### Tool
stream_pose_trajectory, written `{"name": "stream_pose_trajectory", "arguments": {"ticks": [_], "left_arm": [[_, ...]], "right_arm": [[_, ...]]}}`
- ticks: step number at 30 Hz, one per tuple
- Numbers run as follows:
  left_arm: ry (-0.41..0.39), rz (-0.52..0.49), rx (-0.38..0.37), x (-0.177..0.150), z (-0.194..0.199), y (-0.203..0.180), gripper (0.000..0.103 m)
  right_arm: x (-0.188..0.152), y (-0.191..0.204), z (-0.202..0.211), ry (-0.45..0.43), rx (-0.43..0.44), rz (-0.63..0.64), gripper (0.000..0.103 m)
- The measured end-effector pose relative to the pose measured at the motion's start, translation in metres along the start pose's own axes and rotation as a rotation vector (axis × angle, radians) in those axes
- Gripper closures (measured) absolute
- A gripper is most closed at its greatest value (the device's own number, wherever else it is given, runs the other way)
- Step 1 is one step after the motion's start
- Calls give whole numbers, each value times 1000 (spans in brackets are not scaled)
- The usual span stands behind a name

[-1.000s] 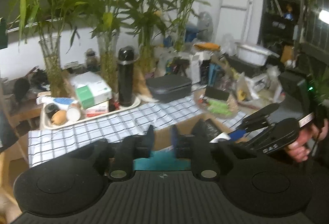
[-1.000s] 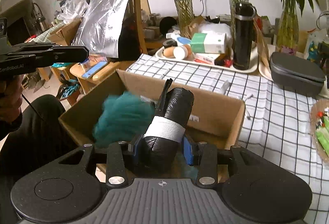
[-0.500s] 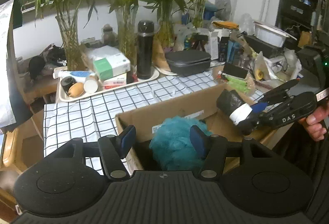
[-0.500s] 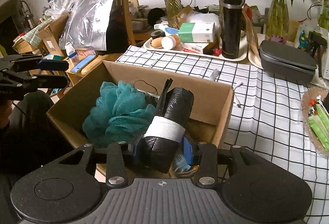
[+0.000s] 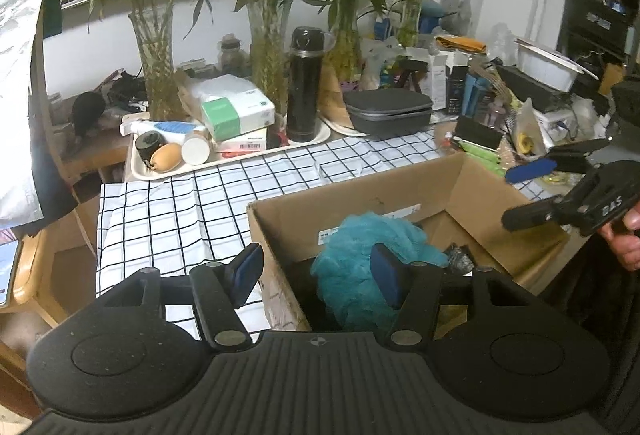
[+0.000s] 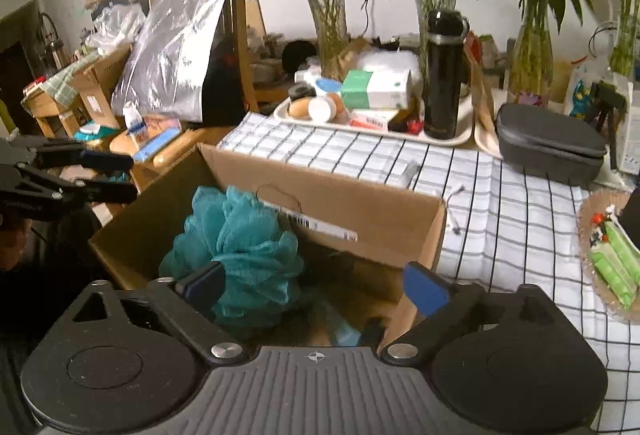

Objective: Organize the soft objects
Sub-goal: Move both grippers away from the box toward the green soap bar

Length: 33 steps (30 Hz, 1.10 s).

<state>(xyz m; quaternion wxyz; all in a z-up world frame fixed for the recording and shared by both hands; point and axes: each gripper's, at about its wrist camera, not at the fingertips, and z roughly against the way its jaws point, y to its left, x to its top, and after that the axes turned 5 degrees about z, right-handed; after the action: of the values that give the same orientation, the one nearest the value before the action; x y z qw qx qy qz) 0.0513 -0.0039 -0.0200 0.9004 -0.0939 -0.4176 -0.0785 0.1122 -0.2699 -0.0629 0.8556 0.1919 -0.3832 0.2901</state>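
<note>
Inside the cardboard box [image 6: 360, 211] on the checked tablecloth [image 6: 500, 203] we see the teal mesh sponge [image 6: 240, 247] lying against the left part of the box floor, with a dark bundle [image 5: 460, 255] just beside it – only partly visible in the left wrist view and too dim for us to say more. Our right gripper [image 6: 316, 285] hangs over the near edge of the box; its jaws are opening and stand wide, with nothing pressed between the blue pads [image 6: 426, 293], though the sponge shows in the gap beyond them. Our left gripper [image 5: 316, 273] hovers at the box's corner with its jaws moderately apart and empty – one pad sits outside the box wall, the other in front of the sponge. Behind the box we note a tray [image 5: 224, 163] with a black flask [image 5: 306, 83] and small packages.
</note>
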Motion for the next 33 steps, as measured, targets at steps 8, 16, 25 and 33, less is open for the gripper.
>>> {"name": "stream_pose_trajectory", "arguments": {"ticks": [8,16,25,33], "left_arm": [[7,21,5,-2,-1,3,44],[11,25,6,-1,-4,3,43],[11,50,-11,0,-8,8,42],[14,54,0,9,-5,12,42]], "right_arm": [[3,-11,2,-36,-76,-57,0],[2,-14,-4,-9,-112,-67,0],[3,-18,-5,-10,-135,-91,0],[5,-25,-7,-17,-153,-127,0]]}}
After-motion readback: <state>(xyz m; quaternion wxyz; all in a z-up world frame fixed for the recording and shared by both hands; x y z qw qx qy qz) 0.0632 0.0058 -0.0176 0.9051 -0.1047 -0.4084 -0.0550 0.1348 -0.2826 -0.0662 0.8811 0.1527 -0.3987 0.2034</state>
